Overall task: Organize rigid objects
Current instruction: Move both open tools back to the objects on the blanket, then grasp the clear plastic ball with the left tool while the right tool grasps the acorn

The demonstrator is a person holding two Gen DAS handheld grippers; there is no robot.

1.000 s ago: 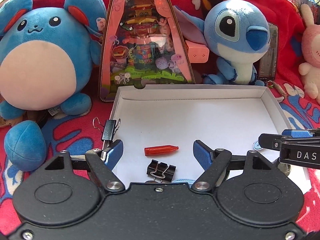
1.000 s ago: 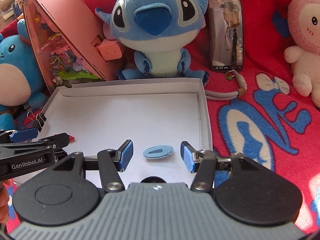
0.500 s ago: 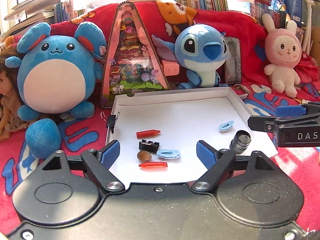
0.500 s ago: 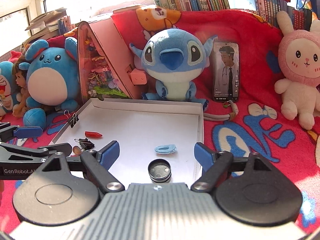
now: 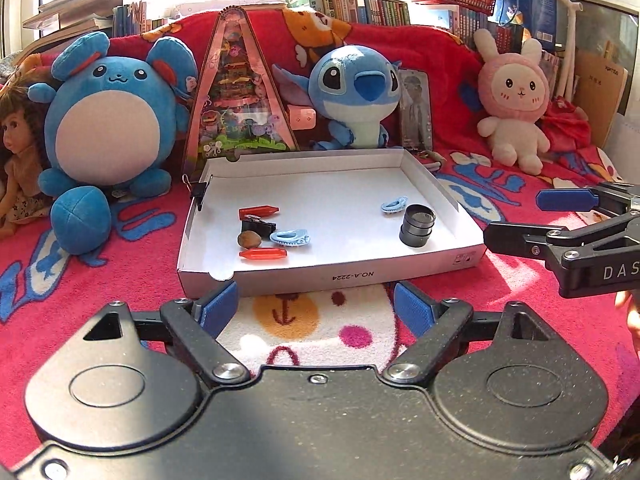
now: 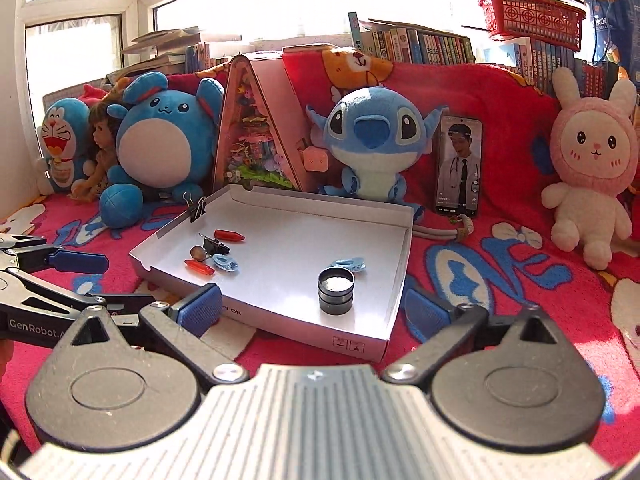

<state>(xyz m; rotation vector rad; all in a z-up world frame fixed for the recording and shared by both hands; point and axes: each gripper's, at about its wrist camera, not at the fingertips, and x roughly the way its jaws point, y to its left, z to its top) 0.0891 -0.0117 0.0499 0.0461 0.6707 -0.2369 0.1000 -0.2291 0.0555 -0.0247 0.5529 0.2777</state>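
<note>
A shallow white box (image 5: 332, 276) lies on the red blanket. Inside it lie two red caps (image 5: 258, 211), a black binder clip (image 5: 258, 226), a brown nut (image 5: 249, 239), two blue hair clips (image 5: 290, 237) and a black lens (image 5: 417, 226). The lens (image 6: 336, 288) stands near the box's right wall (image 6: 404, 264). My left gripper (image 5: 316, 306) hangs open in front of the box with nothing between its fingers. My right gripper (image 6: 312, 310) is back from the box's near corner, its jaws opening and holding nothing. It also shows to the box's right as the right gripper (image 5: 540, 218).
A blue round plush (image 5: 112, 120), a pink triangular case (image 5: 240, 100), a blue alien plush (image 5: 356, 92), a phone (image 6: 460, 164) and a pink rabbit plush (image 6: 592, 160) line the back. Another binder clip (image 5: 200, 192) is clipped on the box's left rim. A doll (image 5: 16, 140) sits far left.
Both grippers have drawn back from inside the box to in front of it. The right gripper's jaws have widened, leaving a blue hair clip in the box; the left gripper's have widened slightly.
</note>
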